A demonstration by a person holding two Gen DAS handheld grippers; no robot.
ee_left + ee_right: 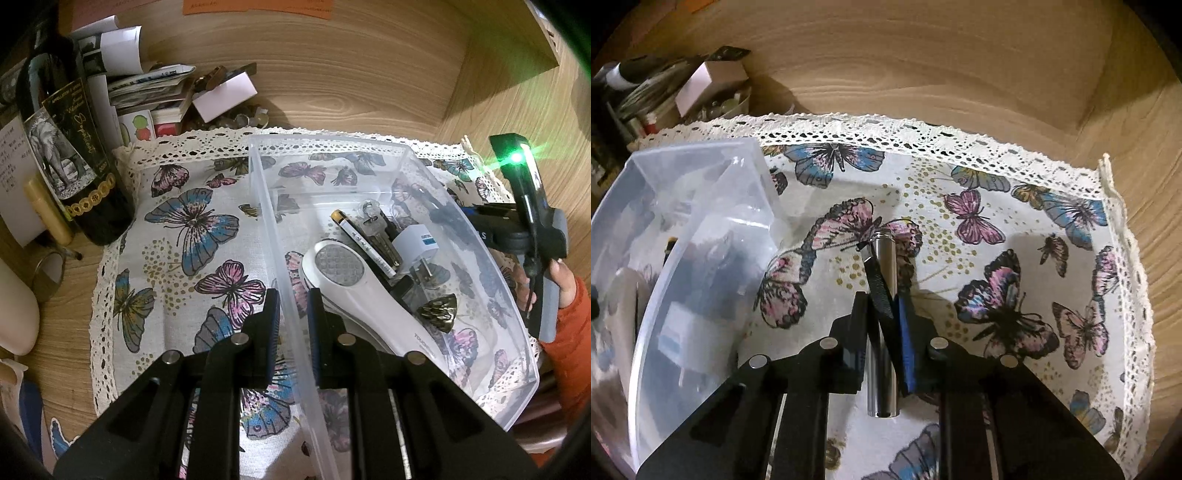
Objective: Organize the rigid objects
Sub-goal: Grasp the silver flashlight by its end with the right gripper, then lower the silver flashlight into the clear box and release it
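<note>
Metal tube (884,321) x1, bin (280,236) x1.

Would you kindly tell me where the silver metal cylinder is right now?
In the right wrist view, the silver cylinder lies on the butterfly cloth, between the right tool's fingers, just right of the clear bin.

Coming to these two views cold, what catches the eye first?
The clear plastic bin on the butterfly-print cloth, holding a white handheld device, keys and a battery. The left claw is clamped on its near wall; the right claw pinches a shiny metal cylinder beside it.
</note>
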